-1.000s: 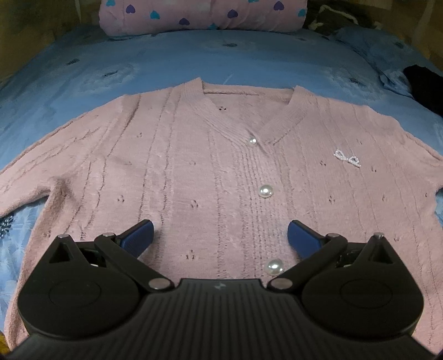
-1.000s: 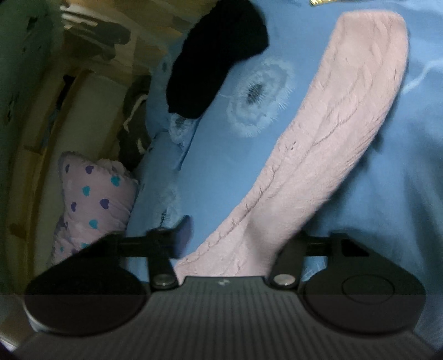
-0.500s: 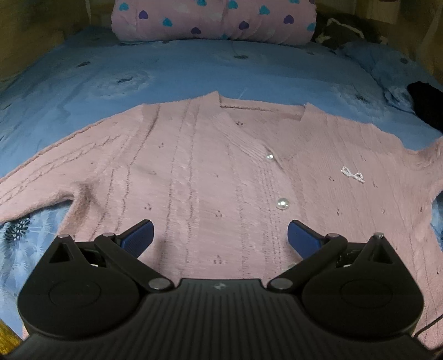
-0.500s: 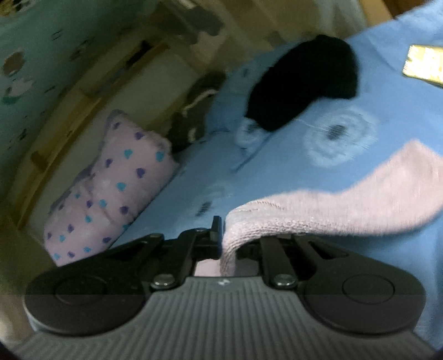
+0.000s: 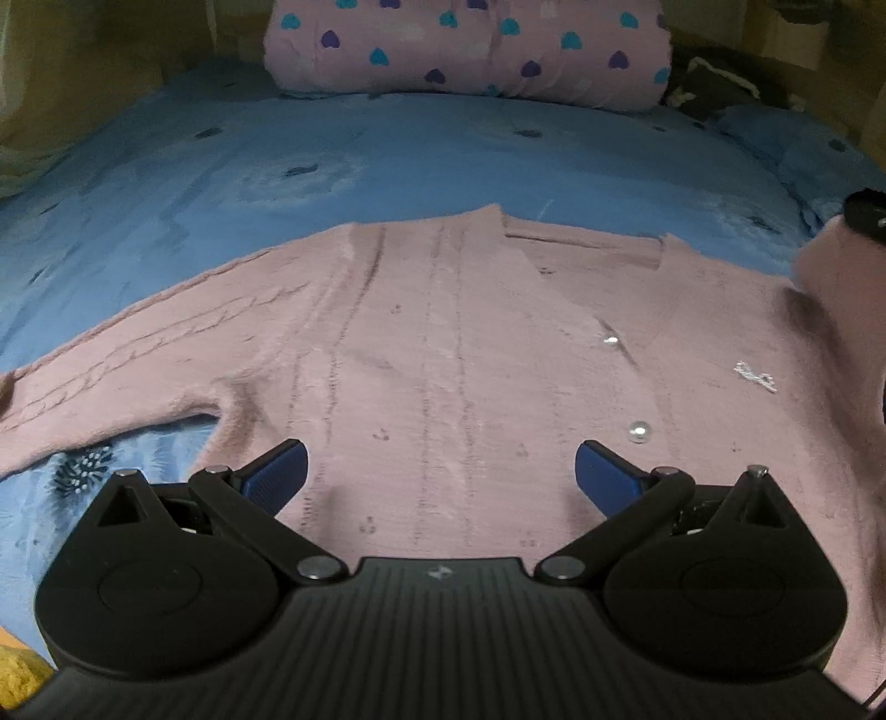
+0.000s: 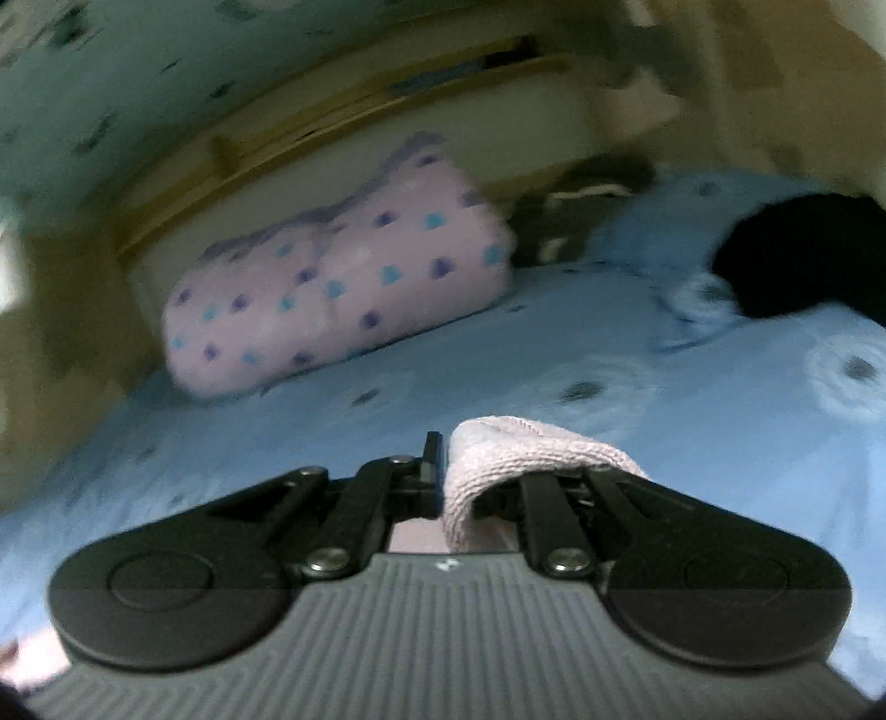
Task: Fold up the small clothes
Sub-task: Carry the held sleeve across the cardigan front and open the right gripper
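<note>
A pink knitted cardigan (image 5: 443,354) with pearl buttons lies face up on the blue bedspread (image 5: 387,160), its left sleeve (image 5: 111,382) stretched out flat. My left gripper (image 5: 440,476) hovers open above the cardigan's lower front, nothing between its blue pads. My right gripper (image 6: 443,471) is shut on the cuff of the right sleeve (image 6: 498,448), which drapes over its right finger. In the left wrist view that lifted sleeve (image 5: 836,271) rises at the right edge, with a dark part of the right gripper (image 5: 866,213) above it.
A pink pillow (image 5: 465,50) with blue and purple hearts lies at the head of the bed. A black garment (image 6: 803,260) sits on the bedspread to the right, with a dark patterned cloth (image 6: 581,210) beside the pillow. Something yellow (image 5: 19,675) shows at the lower left.
My right gripper closed on the sleeve cuff, lifted it off the bed and rolled upright. The left gripper drew back and left, still open; the raised sleeve now enters its view at right.
</note>
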The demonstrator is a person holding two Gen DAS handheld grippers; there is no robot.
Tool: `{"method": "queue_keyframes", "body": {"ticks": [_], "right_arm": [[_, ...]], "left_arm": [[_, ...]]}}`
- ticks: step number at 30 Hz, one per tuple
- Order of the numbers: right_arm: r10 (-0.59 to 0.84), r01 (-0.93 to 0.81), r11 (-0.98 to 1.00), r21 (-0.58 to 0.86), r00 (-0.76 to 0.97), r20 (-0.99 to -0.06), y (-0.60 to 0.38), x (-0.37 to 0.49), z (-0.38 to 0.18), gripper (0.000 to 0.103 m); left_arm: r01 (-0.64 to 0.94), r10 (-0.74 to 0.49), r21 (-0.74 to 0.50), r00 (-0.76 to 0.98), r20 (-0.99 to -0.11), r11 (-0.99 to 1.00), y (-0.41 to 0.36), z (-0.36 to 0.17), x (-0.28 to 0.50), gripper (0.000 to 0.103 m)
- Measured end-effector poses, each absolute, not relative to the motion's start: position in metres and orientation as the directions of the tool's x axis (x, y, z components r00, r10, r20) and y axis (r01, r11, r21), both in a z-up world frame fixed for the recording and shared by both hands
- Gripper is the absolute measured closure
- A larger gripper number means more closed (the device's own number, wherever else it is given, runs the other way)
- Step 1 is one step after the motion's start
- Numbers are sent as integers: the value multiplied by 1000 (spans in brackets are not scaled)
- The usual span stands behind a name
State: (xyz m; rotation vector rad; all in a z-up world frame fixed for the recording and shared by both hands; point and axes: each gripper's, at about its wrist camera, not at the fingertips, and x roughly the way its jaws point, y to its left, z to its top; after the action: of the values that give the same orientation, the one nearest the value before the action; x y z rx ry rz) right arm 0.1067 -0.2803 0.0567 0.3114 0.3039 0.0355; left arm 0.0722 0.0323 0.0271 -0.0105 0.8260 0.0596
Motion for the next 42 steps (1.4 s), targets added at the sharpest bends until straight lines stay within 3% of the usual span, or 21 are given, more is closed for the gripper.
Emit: {"method": "queue_keyframes", "body": {"ticks": [6, 11, 18, 20, 25, 35, 42], "right_arm": [[187, -103, 969, 226, 900, -393, -227, 126, 38, 92], [213, -126, 971, 203, 840, -499, -202, 140, 10, 92], [224, -128, 971, 202, 782, -582, -193, 141, -19, 91], [226, -121, 969, 213, 775, -590, -195, 142, -21, 86], [301, -124, 940, 319, 741, -600, -199, 136, -18, 43], [349, -138, 923, 359, 691, -633, -213, 98, 9, 38], [303, -90, 925, 369, 760, -574, -264, 75, 34, 38]], "left_arm": [[-63, 112, 95, 692, -713, 993, 36, 25, 71, 0], [-73, 102, 71, 672, -734, 995, 42, 18, 77, 0], [-75, 92, 57, 657, -748, 996, 44, 11, 81, 0], [-71, 87, 54, 659, -747, 996, 43, 12, 80, 0], [-58, 74, 47, 673, -736, 997, 39, 18, 75, 0], [-24, 45, 39, 694, -719, 999, 19, 33, 66, 0], [31, 18, 56, 701, -713, 998, -12, 37, 65, 0]]}}
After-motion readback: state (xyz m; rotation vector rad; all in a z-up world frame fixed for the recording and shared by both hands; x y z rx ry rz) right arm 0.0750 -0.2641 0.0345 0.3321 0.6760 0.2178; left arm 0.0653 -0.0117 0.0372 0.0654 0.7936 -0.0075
